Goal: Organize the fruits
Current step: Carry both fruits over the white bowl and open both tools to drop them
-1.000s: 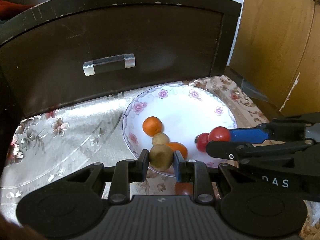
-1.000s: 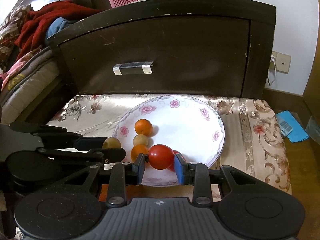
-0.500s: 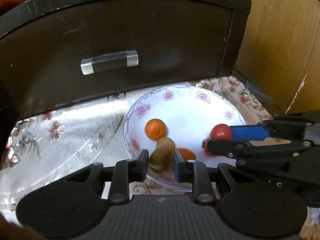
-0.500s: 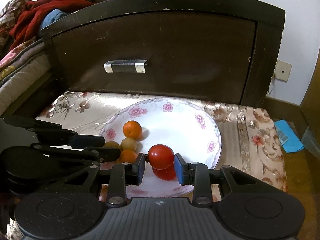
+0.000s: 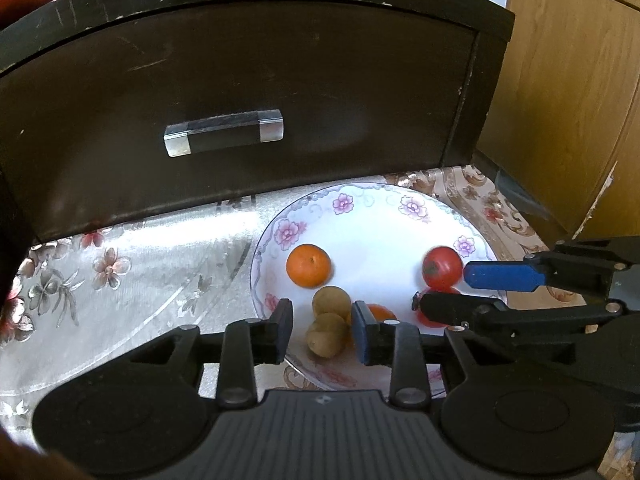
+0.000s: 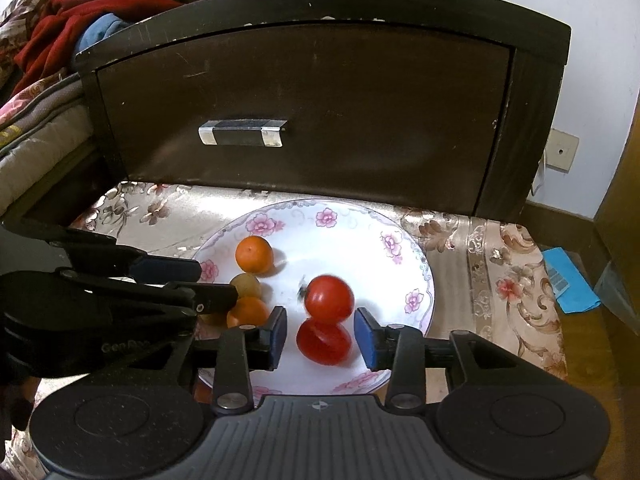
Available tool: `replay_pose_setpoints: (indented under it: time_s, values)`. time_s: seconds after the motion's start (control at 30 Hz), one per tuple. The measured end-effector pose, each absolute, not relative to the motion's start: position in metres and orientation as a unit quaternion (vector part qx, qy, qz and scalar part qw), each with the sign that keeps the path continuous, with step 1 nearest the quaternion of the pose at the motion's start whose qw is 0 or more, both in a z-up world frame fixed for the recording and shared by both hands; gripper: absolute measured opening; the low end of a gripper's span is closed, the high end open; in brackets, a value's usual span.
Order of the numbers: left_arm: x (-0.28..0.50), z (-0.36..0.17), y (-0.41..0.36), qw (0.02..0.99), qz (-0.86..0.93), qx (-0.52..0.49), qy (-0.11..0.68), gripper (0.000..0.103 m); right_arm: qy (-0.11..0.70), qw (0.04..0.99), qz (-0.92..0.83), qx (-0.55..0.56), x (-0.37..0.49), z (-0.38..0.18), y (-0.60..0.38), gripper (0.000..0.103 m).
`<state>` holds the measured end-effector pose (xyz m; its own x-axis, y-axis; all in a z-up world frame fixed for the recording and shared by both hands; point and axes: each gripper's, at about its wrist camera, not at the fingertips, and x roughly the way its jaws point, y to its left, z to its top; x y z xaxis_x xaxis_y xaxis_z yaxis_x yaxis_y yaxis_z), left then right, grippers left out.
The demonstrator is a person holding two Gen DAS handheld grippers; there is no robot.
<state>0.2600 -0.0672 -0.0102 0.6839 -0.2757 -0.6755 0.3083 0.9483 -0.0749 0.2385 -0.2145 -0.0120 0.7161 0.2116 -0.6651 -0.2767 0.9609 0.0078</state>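
A: Both tongs gape over the plate [image 6: 424,268]. Left tongs [image 5: 322,330] straddle a loose kiwi [image 5: 327,335]; right tongs [image 6: 320,334] frame two tomatoes [image 6: 324,340], gripping neither.

B: Beyond?

A: An orange [image 5: 309,265] at 11 o'clock, then the drawer [image 5: 240,112].

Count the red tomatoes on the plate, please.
2: one tomato past the open jaws of the right gripper, the other tomato between them. None seems hidden on the plate.

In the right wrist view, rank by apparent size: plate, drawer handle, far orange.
1. plate, clearly largest.
2. drawer handle.
3. far orange, smallest, though it sits nearer the camera than the handle.
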Motion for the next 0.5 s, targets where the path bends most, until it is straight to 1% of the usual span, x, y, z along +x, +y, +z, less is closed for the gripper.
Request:
replay_pose_setpoints:
  time_s: [0.07,0.3,0.5]
  values:
    - [0.26,-0.01,-0.066,0.918,-0.157,0.021,0.364,0.04,0.352,0.926,0.131,-0.044,0.237,-0.011,-0.216,0.038]
    - [0.257,-0.008,-0.056,0.921,-0.158,0.009,0.357,0.041,0.345,0.929,0.132,-0.034,0.232,-0.006,-0.22,0.038]
    - [0.248,-0.011,-0.041,0.917,-0.155,-0.015,0.366,0.042,0.351,0.929,0.12,-0.021,0.22,-0.002,-0.227,0.038]
